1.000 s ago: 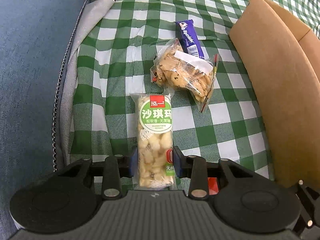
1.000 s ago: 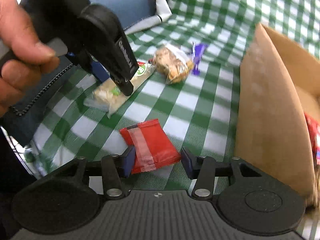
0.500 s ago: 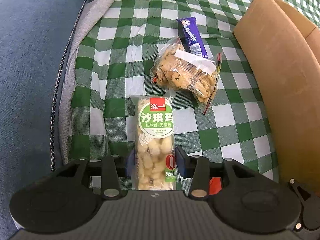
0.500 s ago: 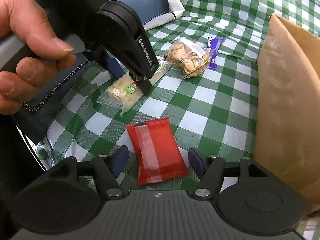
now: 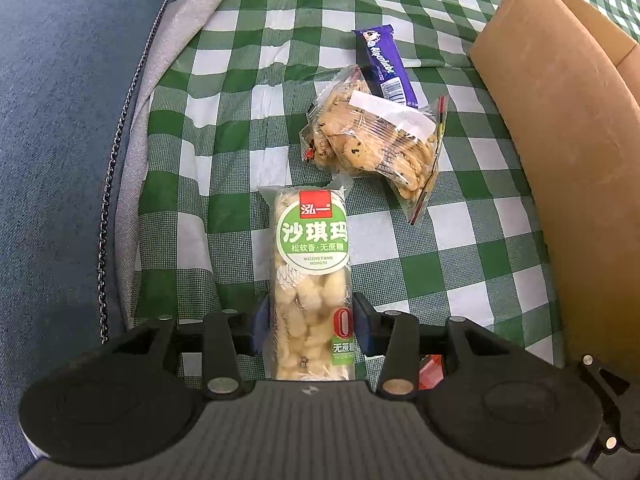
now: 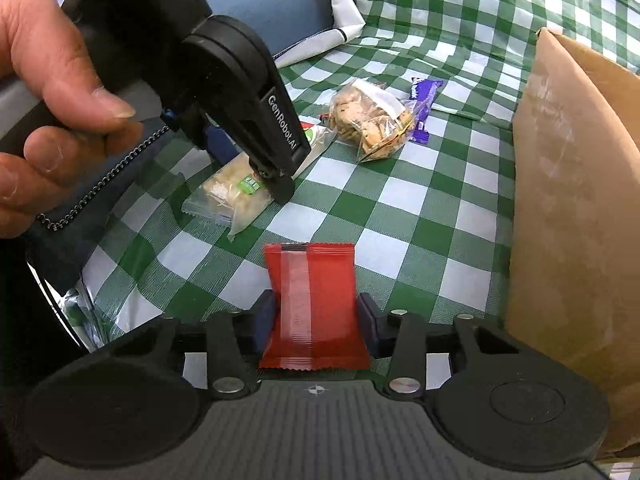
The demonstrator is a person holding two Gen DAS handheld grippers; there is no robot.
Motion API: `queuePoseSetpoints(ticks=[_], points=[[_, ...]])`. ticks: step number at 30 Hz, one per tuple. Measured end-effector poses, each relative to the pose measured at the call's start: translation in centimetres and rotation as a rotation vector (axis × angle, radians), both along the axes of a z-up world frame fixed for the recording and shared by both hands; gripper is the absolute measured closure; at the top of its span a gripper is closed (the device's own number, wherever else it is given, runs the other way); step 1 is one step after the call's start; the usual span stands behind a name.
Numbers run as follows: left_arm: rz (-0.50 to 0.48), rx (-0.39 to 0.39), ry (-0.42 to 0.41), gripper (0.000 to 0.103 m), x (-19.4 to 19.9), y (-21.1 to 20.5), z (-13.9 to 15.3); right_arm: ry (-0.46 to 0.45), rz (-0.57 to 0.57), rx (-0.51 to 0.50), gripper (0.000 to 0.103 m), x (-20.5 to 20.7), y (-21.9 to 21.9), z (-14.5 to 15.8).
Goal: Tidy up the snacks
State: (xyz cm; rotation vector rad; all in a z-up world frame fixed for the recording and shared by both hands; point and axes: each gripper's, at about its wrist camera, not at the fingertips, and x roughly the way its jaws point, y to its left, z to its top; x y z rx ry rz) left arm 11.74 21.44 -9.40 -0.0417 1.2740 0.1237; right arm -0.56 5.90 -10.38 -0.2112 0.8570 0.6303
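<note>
Right gripper (image 6: 316,322) jaws just closed onto the red snack packet (image 6: 314,308) on the green checked cloth (image 6: 420,208), beside the cardboard box (image 6: 576,220). Left gripper (image 5: 308,326) clamps the sachima bar (image 5: 310,280) near the cookie bag (image 5: 372,140).

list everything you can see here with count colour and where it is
rice snack bar: 1, pale with green label, between the left gripper's pads
red packet: 1, red, between the right gripper's pads
cookie bag: 1, clear with tan cookies, mid cloth
purple bar: 1, purple, behind the cookie bag
cardboard box: 1, brown, right side
checked cloth: 1, green and white, under the snacks
blue cushion: 1, blue, left
left gripper: 1, black, shut on the rice snack bar
right gripper: 1, black, just closed on the red packet
hand: 1, holding the left gripper
</note>
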Motion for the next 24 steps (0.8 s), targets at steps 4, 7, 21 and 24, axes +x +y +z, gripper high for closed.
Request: queuePoseSetpoints(ticks=[4,7,21,24], points=[[-0.008,0.005,-0.002,0.060,0.0,-0.1,0.0,-0.023,-0.012,0.005,0.058,-0.1,-0.1,0.4],[-0.008,0.015,-0.015,0.064,0.0,0.2,0.2,-0.039,-0.029,0.019,0.059,-0.1,-0.4,0.8],[0.141,0.097,-0.296,0.064,-1.3,2.0,5.6,-0.181,-0.071,0.124,0.059,-0.4,-1.9,7.4],[0.154,0.131,-0.380,0.064,-1.9,1.5,7.1,-0.223,-0.083,0.168,0.059,-0.2,-3.2,10.3]])
